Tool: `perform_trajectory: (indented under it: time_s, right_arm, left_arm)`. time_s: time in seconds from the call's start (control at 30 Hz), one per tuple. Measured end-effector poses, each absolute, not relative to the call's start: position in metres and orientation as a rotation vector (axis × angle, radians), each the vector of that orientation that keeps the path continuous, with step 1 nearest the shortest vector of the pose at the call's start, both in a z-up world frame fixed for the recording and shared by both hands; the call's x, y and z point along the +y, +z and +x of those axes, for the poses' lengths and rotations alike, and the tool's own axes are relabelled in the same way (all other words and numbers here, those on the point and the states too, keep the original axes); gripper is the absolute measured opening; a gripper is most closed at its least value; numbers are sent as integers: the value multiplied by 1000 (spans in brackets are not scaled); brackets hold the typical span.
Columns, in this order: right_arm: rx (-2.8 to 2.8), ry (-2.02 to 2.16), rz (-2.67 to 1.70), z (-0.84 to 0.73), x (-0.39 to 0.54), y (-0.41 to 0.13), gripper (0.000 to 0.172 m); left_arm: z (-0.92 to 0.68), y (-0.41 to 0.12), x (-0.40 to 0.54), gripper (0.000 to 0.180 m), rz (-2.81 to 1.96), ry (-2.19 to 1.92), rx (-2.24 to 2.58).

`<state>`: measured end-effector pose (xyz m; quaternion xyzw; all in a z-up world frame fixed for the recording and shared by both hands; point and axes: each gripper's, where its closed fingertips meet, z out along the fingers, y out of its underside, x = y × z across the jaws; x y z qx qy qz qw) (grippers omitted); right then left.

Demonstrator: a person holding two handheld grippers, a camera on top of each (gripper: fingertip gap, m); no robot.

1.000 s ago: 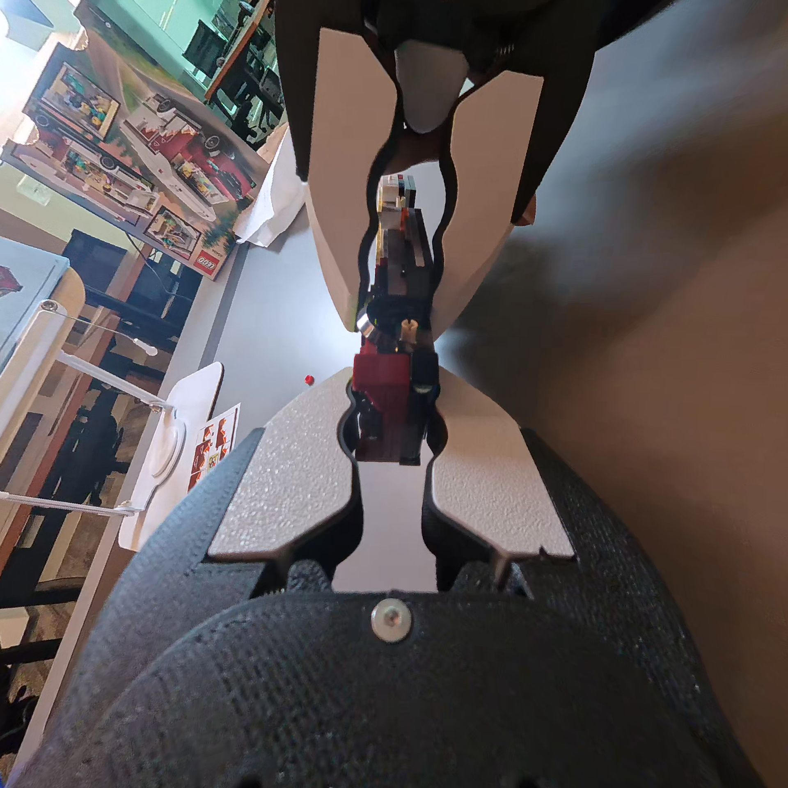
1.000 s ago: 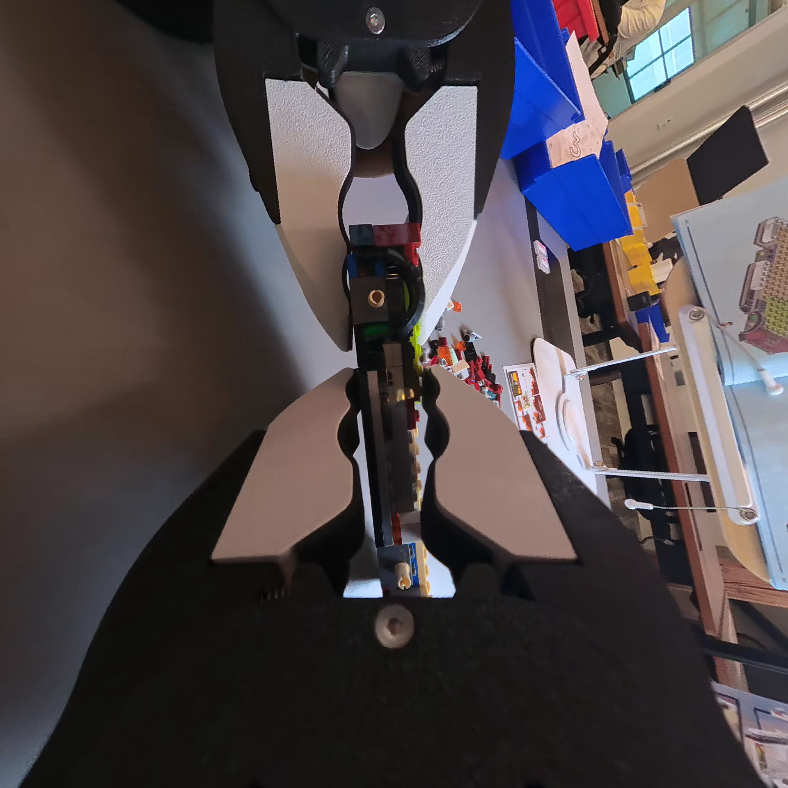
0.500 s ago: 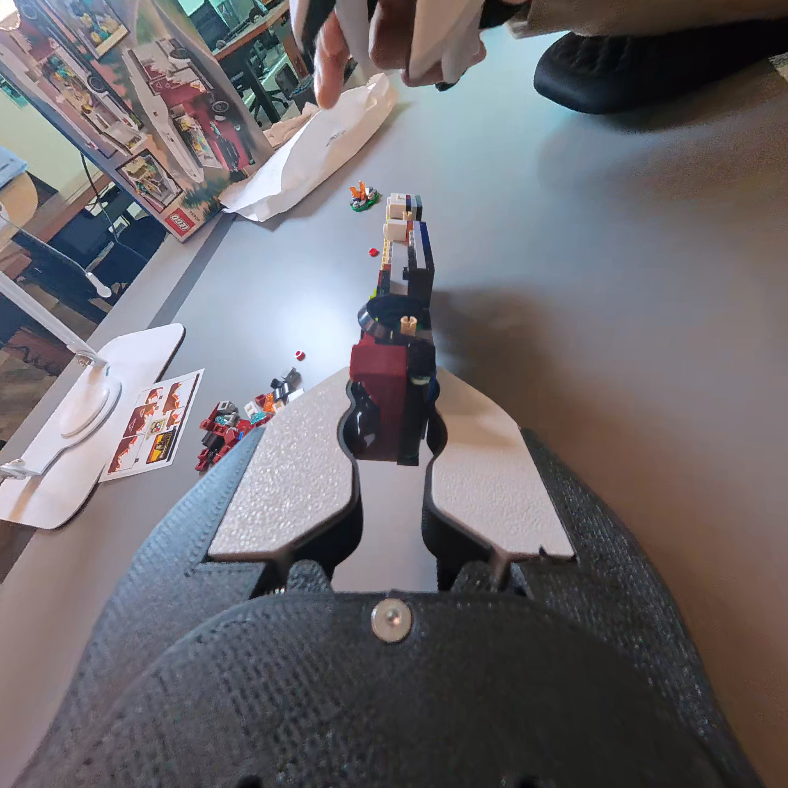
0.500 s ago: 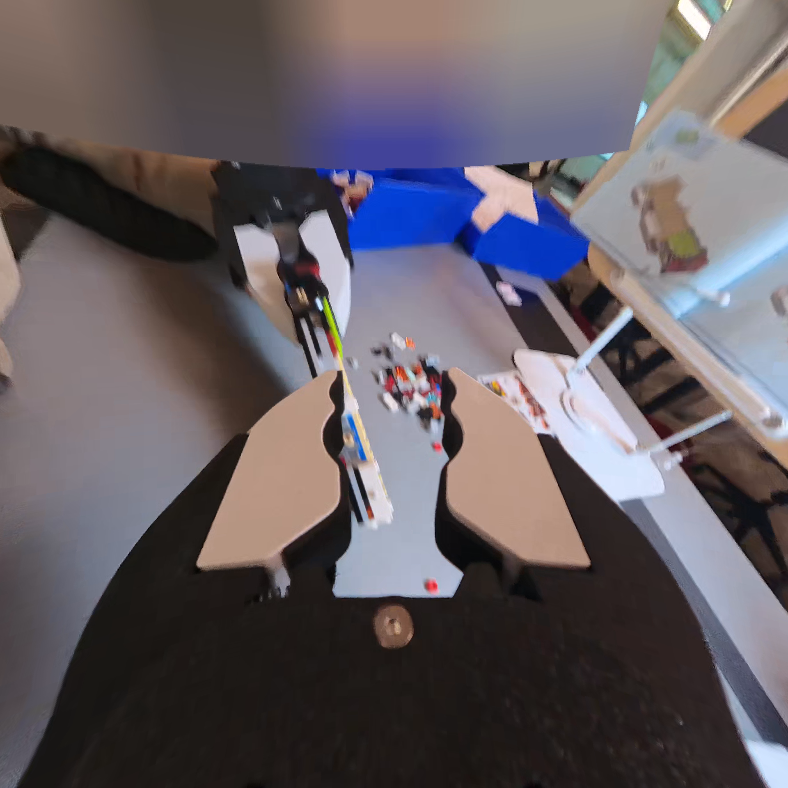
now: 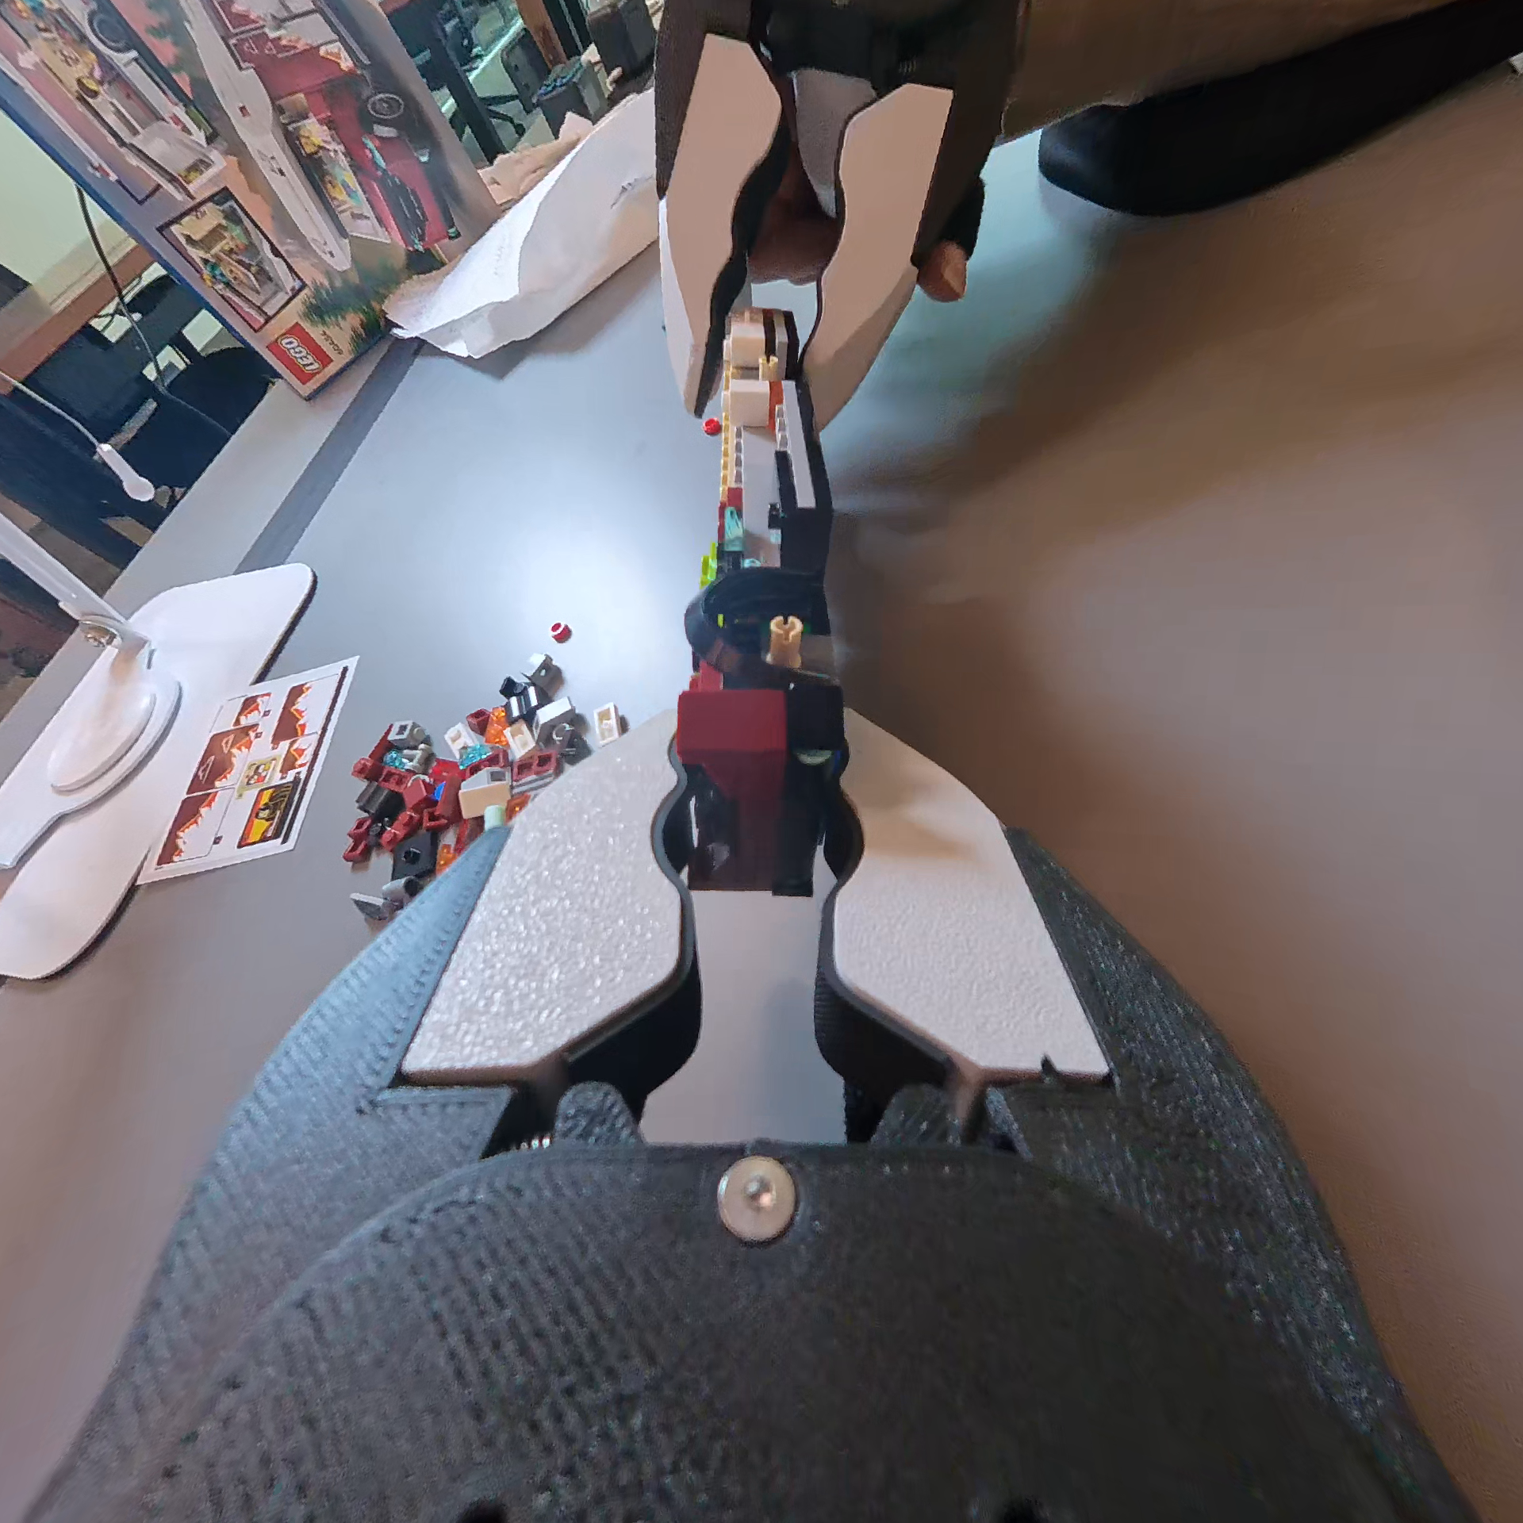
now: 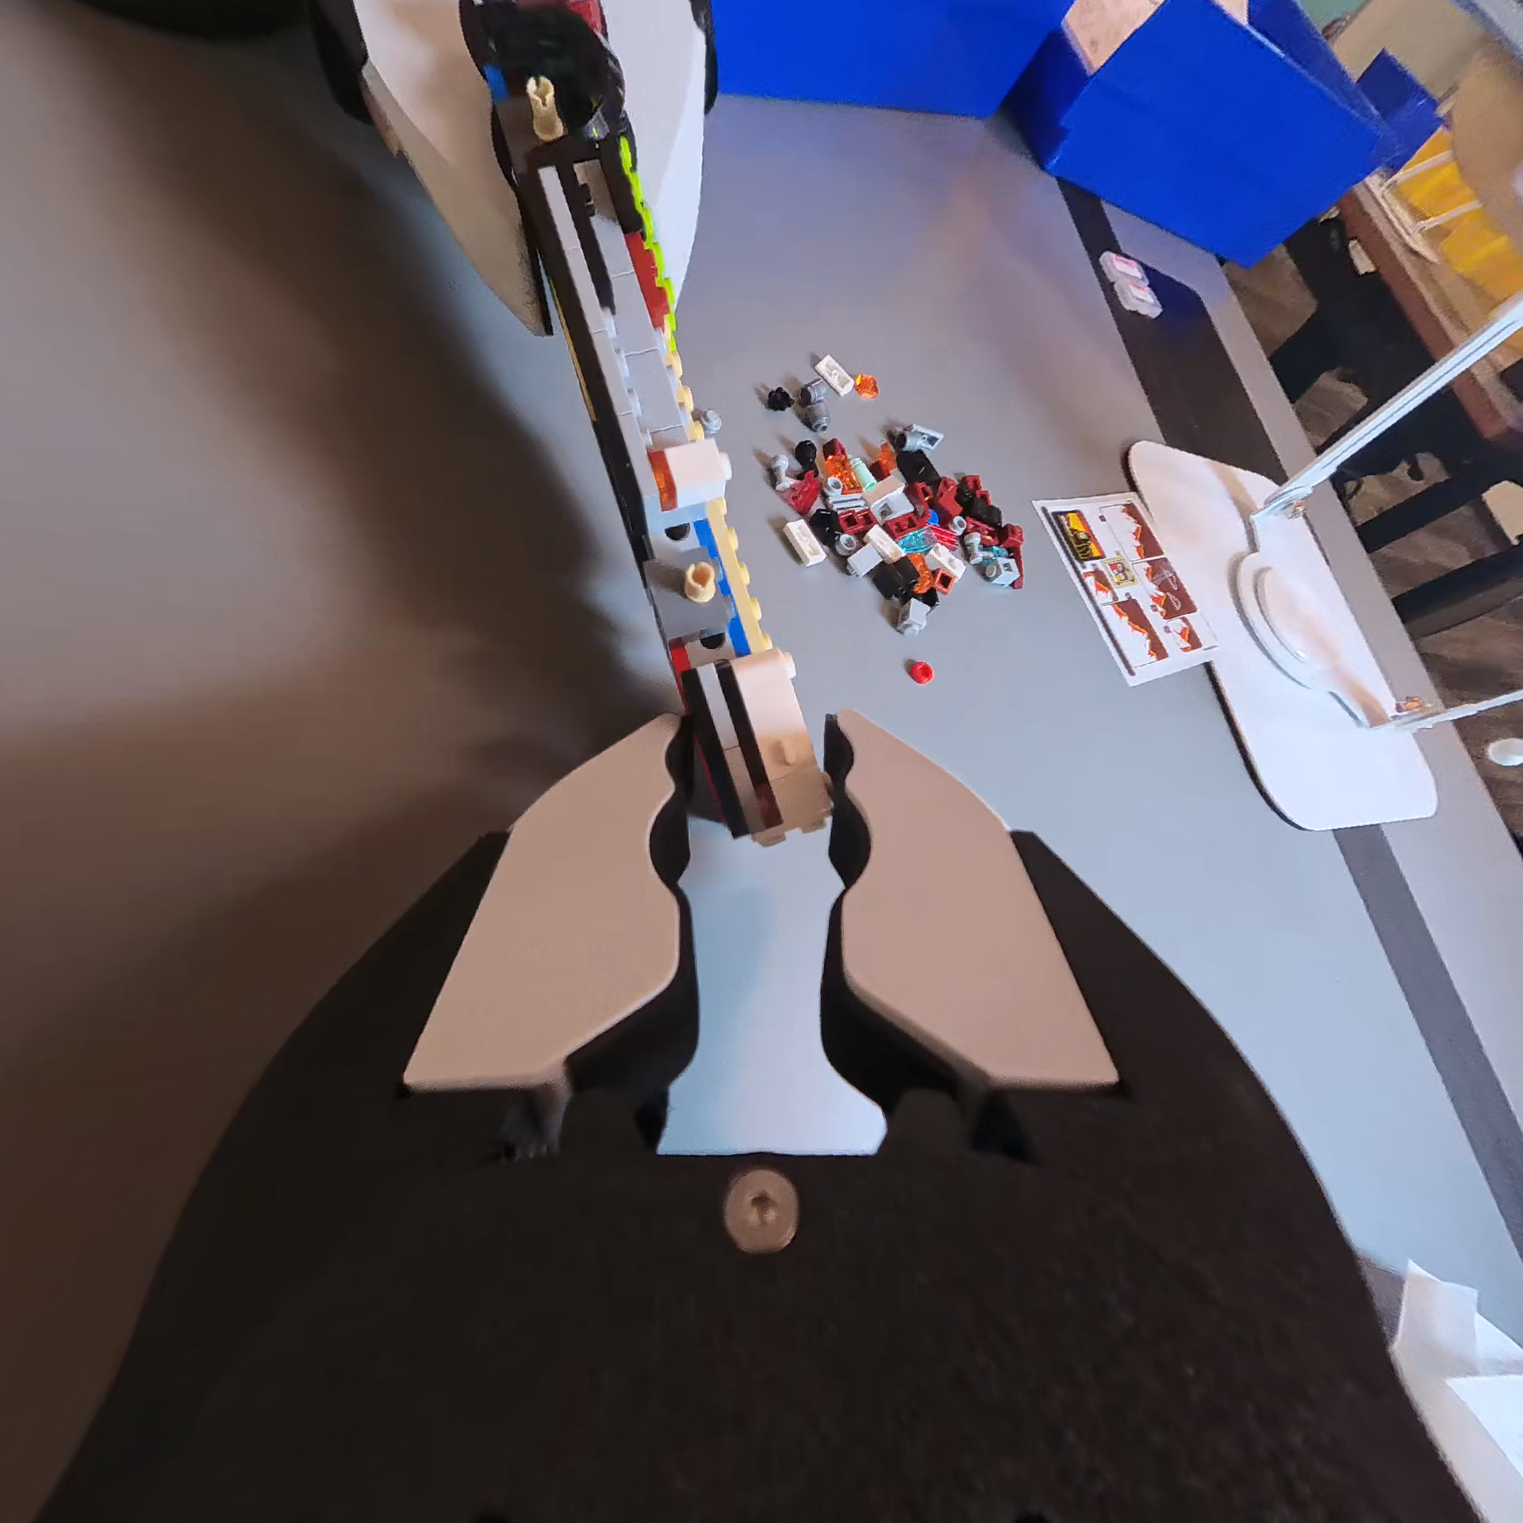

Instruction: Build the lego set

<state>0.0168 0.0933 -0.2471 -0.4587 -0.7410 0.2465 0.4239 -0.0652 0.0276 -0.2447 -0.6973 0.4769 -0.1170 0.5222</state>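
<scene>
grey table [image 6: 1030, 824] with loose bricks [image 6: 898, 519]; both tools clamped on brick model [image 5: 762, 766]

A big grey table [image 6: 1071, 865] fills most of the view. Light shines on it and makes a pale patch near the middle. A dark strip runs along its edge. On the far right stand blue bins [image 6: 1195, 124]. Past the edge sit brown wooden desks [image 6: 1417, 272] and some dark shapes that may be chairs [image 5: 74, 461], though they are blurry. A white lamp base [image 5: 124, 742] rests on the table at the left. The floor below looks dark.
</scene>
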Motion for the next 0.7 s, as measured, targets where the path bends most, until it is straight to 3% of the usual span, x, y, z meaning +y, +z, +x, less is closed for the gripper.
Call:
perform_trajectory:
  time_s: [0.47, 0.7]
  right_arm:
    - [-1913, 704, -1147, 21, 76, -240, 26]
    - [-1916, 809, -1218, 23, 73, -243, 25]
  left_arm:
    - [-78, -249, 38, 37, -1717, -278, 1083]
    - [-75, -254, 31, 30, -1738, -326, 1125]
